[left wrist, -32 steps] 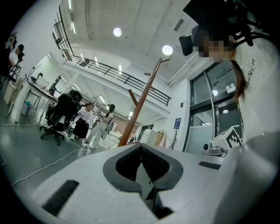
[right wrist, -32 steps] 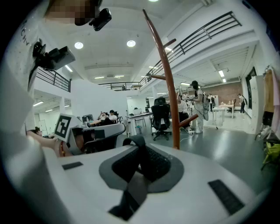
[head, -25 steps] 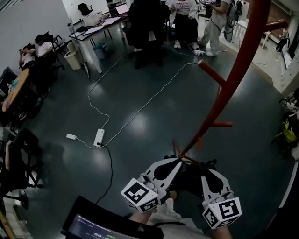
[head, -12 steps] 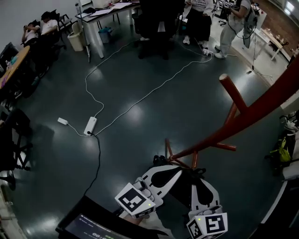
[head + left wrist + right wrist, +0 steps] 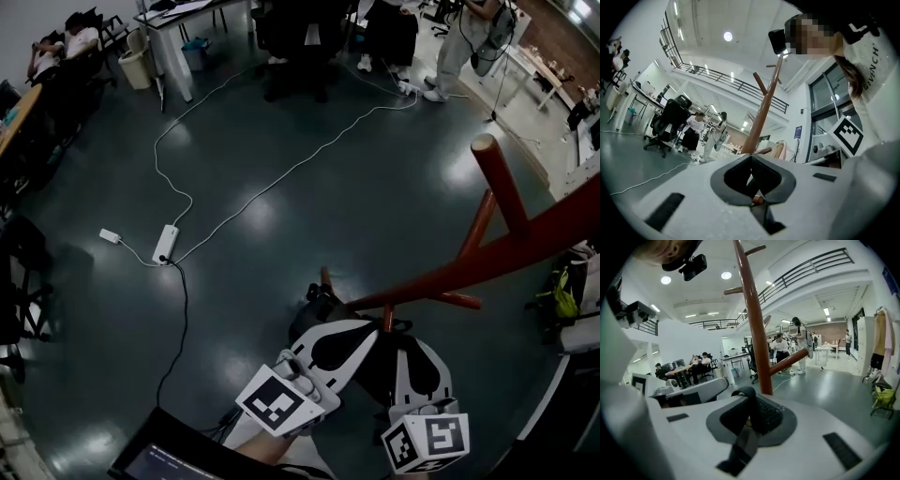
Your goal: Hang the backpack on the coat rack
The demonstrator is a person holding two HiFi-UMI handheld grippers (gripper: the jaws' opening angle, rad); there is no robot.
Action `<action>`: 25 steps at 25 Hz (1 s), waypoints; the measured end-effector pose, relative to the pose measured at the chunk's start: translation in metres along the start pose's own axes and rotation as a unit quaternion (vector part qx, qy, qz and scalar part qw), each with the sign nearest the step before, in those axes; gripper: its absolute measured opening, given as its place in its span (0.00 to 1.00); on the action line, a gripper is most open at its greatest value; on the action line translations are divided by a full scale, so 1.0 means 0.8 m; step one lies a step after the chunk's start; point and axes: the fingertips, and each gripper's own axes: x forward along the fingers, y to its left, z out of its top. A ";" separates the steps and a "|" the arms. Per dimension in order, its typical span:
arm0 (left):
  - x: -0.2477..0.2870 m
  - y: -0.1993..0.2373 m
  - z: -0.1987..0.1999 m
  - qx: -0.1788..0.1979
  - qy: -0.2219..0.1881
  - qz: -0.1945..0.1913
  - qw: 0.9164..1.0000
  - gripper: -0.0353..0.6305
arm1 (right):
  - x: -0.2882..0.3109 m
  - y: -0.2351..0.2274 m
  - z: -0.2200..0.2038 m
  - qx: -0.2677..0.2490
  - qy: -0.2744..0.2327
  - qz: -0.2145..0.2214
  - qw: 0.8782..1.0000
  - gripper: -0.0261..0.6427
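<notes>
Head view: the coat rack - a red-brown pole with short pegs - slants across the right of the frame, its foot at lower centre. Both hand-held grippers sit just below that foot. The left gripper points up toward the rack's foot. The right gripper lies close beside it, also aimed at the foot. The backpack, black, sits between the 2 grippers, directly under the rack's foot and well below the pegs in view.

Left gripper view: the left gripper has its jaws closed on a dark strap that runs back between the pads. A small brown round piece shows at the pads; what it is cannot be told. The coat rack rises directly behind the jaw tips.

Right gripper view: the right gripper has its jaws clamped on a black strap, which loops over the tips and trails back toward the camera. The coat rack stands immediately beyond the tips, with 1 peg angling up to the right.

Surroundings, head view: a white cable and a power strip lie on the dark floor, well apart from the rack, on its left. People and desks stand farther off beyond them.
</notes>
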 end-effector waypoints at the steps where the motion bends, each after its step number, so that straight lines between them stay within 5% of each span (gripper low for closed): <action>1: 0.002 0.000 -0.003 0.005 0.002 0.002 1.000 0.07 | 0.003 -0.003 -0.003 -0.002 0.003 -0.002 1.000 0.10; 6: 0.005 -0.002 -0.021 0.017 0.017 0.011 1.000 0.07 | 0.019 -0.018 -0.015 0.007 0.020 -0.010 1.000 0.10; 14: -0.003 0.013 -0.053 -0.022 0.025 0.028 0.999 0.07 | 0.032 -0.045 -0.054 0.009 0.047 -0.018 0.999 0.10; 25: -0.009 0.016 -0.067 -0.022 0.036 0.028 0.999 0.07 | 0.049 -0.042 -0.077 -0.097 0.057 -0.025 0.993 0.10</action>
